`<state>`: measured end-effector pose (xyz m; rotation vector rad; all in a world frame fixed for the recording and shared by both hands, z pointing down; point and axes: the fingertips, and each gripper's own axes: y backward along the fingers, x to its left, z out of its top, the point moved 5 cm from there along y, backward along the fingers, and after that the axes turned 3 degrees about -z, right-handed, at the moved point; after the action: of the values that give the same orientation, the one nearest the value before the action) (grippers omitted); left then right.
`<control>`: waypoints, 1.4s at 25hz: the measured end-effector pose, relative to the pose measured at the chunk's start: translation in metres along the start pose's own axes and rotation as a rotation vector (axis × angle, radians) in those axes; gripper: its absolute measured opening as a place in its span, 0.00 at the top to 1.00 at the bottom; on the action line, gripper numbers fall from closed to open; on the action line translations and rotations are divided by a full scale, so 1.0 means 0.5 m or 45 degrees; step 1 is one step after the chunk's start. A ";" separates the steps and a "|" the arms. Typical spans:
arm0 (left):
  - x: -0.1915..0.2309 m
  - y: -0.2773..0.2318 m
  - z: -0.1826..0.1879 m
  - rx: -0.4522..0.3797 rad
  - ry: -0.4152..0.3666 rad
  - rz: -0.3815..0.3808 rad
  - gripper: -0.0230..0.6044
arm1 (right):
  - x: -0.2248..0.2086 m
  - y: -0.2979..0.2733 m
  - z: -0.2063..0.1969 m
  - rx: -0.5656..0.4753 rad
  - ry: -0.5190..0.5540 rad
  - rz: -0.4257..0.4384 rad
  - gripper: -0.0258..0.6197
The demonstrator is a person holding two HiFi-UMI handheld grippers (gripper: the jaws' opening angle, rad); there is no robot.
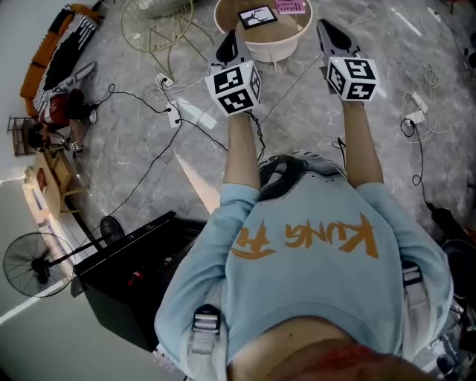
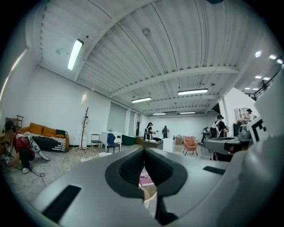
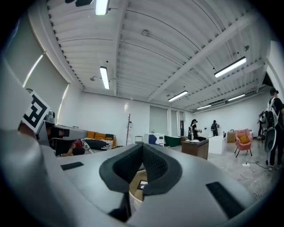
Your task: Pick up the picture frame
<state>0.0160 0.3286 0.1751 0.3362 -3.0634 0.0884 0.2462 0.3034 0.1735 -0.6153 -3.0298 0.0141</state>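
Note:
The picture frame (image 1: 257, 16), black-edged with a white picture, lies on a round white-rimmed table (image 1: 277, 47) at the top of the head view. A pink card (image 1: 290, 6) lies beside it. My left gripper (image 1: 227, 46) is held level just short of the table's left rim, jaws shut and empty. My right gripper (image 1: 328, 33) hovers at the table's right side, also shut with nothing in it. Below the shut pads in the right gripper view I see the picture frame (image 3: 142, 185). The left gripper view shows the pink card (image 2: 146, 179) under its closed jaws.
A round wire stand (image 1: 157, 22) sits left of the table. Cables and power strips (image 1: 172, 113) trail over the marble floor. A black case (image 1: 137, 277) and a fan (image 1: 33, 264) stand at lower left, a sofa (image 1: 61, 50) at far left. People stand far off (image 2: 149, 131).

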 end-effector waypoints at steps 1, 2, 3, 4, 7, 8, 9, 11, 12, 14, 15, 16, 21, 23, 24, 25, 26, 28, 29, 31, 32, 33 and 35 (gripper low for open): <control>-0.007 -0.005 0.000 0.002 0.001 0.000 0.93 | -0.008 0.000 0.000 0.001 0.004 0.000 0.96; -0.015 -0.010 0.000 0.004 0.000 0.001 0.93 | -0.016 -0.001 -0.001 0.003 0.008 0.001 0.96; -0.021 -0.015 0.001 0.004 -0.002 0.001 0.93 | -0.024 -0.001 -0.001 0.005 0.008 0.003 0.96; -0.027 -0.018 0.002 0.003 -0.004 0.002 0.93 | -0.031 -0.002 -0.002 0.005 0.005 0.005 0.96; -0.034 -0.017 0.005 -0.002 -0.011 0.013 0.93 | -0.042 -0.005 -0.001 -0.003 -0.015 0.014 0.96; -0.035 -0.015 0.004 -0.001 -0.015 0.020 0.93 | -0.045 -0.005 0.001 -0.007 -0.029 0.018 0.96; -0.035 -0.015 0.004 0.000 -0.019 0.029 0.93 | -0.047 -0.006 0.005 -0.016 -0.042 0.025 0.96; -0.030 -0.020 0.006 0.002 -0.014 0.055 0.93 | -0.048 -0.011 0.019 -0.041 -0.045 0.049 0.96; -0.026 -0.023 0.008 0.001 -0.006 0.070 0.93 | -0.049 -0.016 0.026 -0.054 -0.042 0.061 0.96; -0.020 -0.030 0.017 -0.009 0.000 0.088 0.93 | -0.055 -0.026 0.036 -0.075 -0.044 0.073 0.96; -0.019 -0.033 0.023 -0.016 0.000 0.090 0.93 | -0.060 -0.030 0.041 -0.084 -0.050 0.073 0.96; -0.021 -0.036 0.028 -0.022 -0.003 0.089 0.93 | -0.066 -0.034 0.045 -0.091 -0.058 0.071 0.96; -0.022 -0.044 0.038 -0.031 -0.022 0.085 0.93 | -0.064 -0.057 0.066 -0.128 -0.094 0.096 0.96; -0.009 -0.044 0.036 -0.034 -0.005 0.105 0.93 | -0.051 -0.066 0.060 -0.118 -0.090 0.119 0.96; -0.003 -0.044 0.034 -0.037 0.008 0.113 0.93 | -0.047 -0.070 0.055 -0.110 -0.088 0.128 0.96; 0.003 -0.046 0.032 -0.041 0.019 0.119 0.93 | -0.044 -0.073 0.051 -0.105 -0.088 0.135 0.96; 0.007 -0.050 0.033 -0.044 0.025 0.119 0.93 | -0.043 -0.077 0.050 -0.104 -0.089 0.137 0.96; 0.012 -0.070 0.041 -0.054 0.023 0.111 0.93 | -0.053 -0.091 0.055 -0.116 -0.091 0.129 0.96; 0.014 -0.085 0.046 -0.060 0.024 0.103 0.93 | -0.062 -0.100 0.059 -0.123 -0.091 0.119 0.96; 0.015 -0.116 0.049 -0.068 0.030 0.081 0.93 | -0.083 -0.115 0.058 -0.124 -0.094 0.090 0.96; 0.015 -0.133 0.047 -0.068 0.031 0.068 0.93 | -0.094 -0.122 0.053 -0.121 -0.099 0.074 0.96; 0.016 -0.152 0.047 -0.070 0.029 0.054 0.93 | -0.105 -0.130 0.049 -0.119 -0.104 0.059 0.96; 0.020 -0.194 0.053 -0.082 0.026 0.027 0.93 | -0.127 -0.150 0.048 -0.119 -0.089 0.031 0.96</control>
<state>0.0262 0.2302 0.1541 0.2970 -3.0423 -0.0061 0.2740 0.2097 0.1479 -0.6719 -3.1049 -0.1083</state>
